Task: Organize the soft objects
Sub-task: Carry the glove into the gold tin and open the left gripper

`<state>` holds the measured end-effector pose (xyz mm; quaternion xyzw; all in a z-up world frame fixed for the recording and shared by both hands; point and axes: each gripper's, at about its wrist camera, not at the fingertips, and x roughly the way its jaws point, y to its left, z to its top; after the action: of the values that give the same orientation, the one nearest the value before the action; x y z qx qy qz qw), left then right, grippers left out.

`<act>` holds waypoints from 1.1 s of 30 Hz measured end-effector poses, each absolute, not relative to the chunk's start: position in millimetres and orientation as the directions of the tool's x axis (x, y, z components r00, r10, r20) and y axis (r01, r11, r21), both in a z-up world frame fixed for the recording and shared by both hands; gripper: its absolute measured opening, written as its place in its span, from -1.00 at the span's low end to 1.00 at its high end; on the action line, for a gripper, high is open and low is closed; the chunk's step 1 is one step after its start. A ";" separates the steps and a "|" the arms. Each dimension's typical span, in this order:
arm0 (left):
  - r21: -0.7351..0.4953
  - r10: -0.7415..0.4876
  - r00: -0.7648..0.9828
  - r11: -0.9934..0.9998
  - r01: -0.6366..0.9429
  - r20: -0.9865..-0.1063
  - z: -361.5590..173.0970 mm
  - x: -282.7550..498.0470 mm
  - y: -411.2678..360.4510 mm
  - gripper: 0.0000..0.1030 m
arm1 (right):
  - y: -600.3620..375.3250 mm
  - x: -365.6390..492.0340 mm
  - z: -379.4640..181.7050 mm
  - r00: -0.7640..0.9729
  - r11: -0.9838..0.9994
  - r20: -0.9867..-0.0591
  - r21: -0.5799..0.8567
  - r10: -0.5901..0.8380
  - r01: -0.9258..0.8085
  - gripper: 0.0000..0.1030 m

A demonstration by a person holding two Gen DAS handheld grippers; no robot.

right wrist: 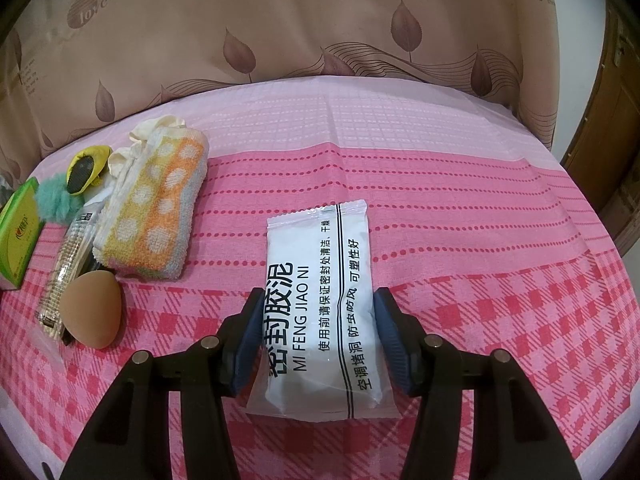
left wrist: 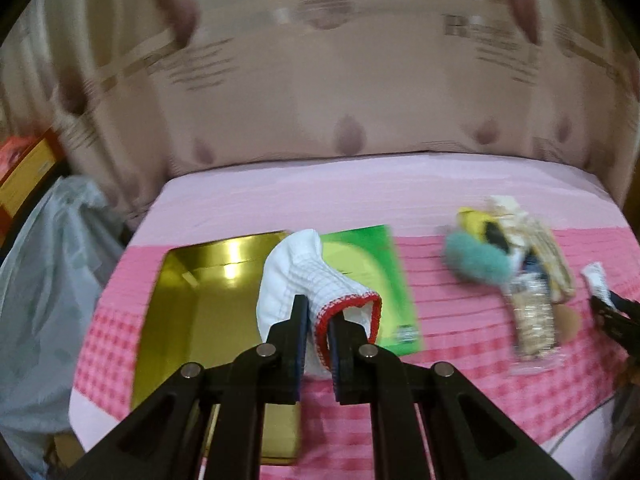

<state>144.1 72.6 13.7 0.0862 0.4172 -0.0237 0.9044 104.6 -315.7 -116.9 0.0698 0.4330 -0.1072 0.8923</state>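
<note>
My left gripper [left wrist: 318,312] is shut on the red-edged cuff of a white knit glove [left wrist: 292,276], which hangs above the right side of an open gold tin [left wrist: 192,300]. The left wrist view is blurred. My right gripper [right wrist: 319,300] is shut on a white packet [right wrist: 316,248] with black print, its pads pressing both long sides just over the pink cloth. The other soft things lie in a pile: a dotted orange and yellow towel [right wrist: 156,200], a teal fluffy piece [right wrist: 54,200], a yellow item [right wrist: 86,170] and a brown egg-shaped sponge [right wrist: 94,312].
A green lid [left wrist: 368,264] lies right of the tin. A clear pack of thin sticks [right wrist: 68,264] lies beside the towel. A grey plastic bag [left wrist: 48,280] hangs off the table's left edge. A leaf-print curtain [right wrist: 320,20] closes the far side.
</note>
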 end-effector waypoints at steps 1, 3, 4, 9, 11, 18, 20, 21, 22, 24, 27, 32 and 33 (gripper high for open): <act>0.144 0.049 0.645 0.985 0.095 -0.762 10.9 146.5 83.0 -0.81 | -315.9 104.8 -116.9 0.602 0.967 -0.788 0.031 -0.131 0.252 0.02; 0.157 0.091 0.629 0.986 0.050 -0.772 4.0 151.0 105.5 -0.81 | -315.8 105.1 -116.9 0.602 0.967 -0.788 0.030 -0.132 0.252 0.02; 0.160 0.102 0.622 0.986 0.038 -0.776 1.6 152.4 112.1 -0.81 | -315.6 105.2 -116.9 0.601 0.967 -0.788 0.030 -0.132 0.252 0.02; 0.172 0.163 0.577 0.984 -0.040 -0.800 -18.9 157.8 153.5 -0.81 | -315.3 105.4 -117.0 0.601 0.967 -0.788 0.027 -0.134 0.252 0.02; 0.178 0.183 0.556 0.982 -0.063 -0.811 -27.9 159.5 166.9 -0.81 | -316.2 105.4 -117.0 0.601 0.967 -0.788 0.025 -0.136 0.252 0.02; 0.176 0.196 0.508 0.981 -0.088 -0.839 -49.5 160.0 188.5 -0.81 | -315.4 105.5 -117.1 0.600 0.968 -0.788 0.022 -0.138 0.251 0.02; 0.176 0.196 0.508 0.980 -0.088 -0.839 -52.3 160.8 191.6 -0.79 | -317.4 104.7 -117.1 0.600 0.968 -0.788 0.021 -0.139 0.251 0.02; 0.175 0.196 0.510 0.980 -0.090 -0.837 -52.8 160.6 192.8 -0.76 | -316.7 105.2 -117.2 0.601 0.968 -0.787 0.020 -0.139 0.251 0.02; 0.169 0.192 0.509 0.981 -0.092 -0.839 -53.8 162.4 194.1 -0.75 | -318.8 104.8 -117.3 0.600 0.968 -0.787 0.020 -0.139 0.251 0.02; 0.163 0.190 0.511 0.982 -0.097 -0.838 -55.4 163.0 196.1 -0.75 | -315.7 104.5 -117.1 0.600 0.968 -0.787 0.017 -0.141 0.250 0.02; 0.159 0.185 0.505 0.983 -0.096 -0.843 -56.8 162.5 196.1 -0.46 | -317.0 104.1 -117.4 0.600 0.968 -0.787 0.014 -0.143 0.250 0.02; 0.120 0.148 0.523 0.989 -0.087 -0.839 -54.2 157.1 197.4 -0.11 | -316.9 105.2 -117.6 0.598 0.968 -0.788 0.007 -0.148 0.249 0.00; 0.111 0.142 0.529 0.990 -0.089 -0.837 -52.9 155.6 198.3 -0.10 | -316.2 105.1 -117.7 0.598 0.969 -0.788 0.006 -0.149 0.249 0.00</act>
<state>155.6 198.3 -52.9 0.0274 0.4809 0.0660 0.8738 105.1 -316.2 -117.7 0.0575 0.4343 -0.1114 0.8920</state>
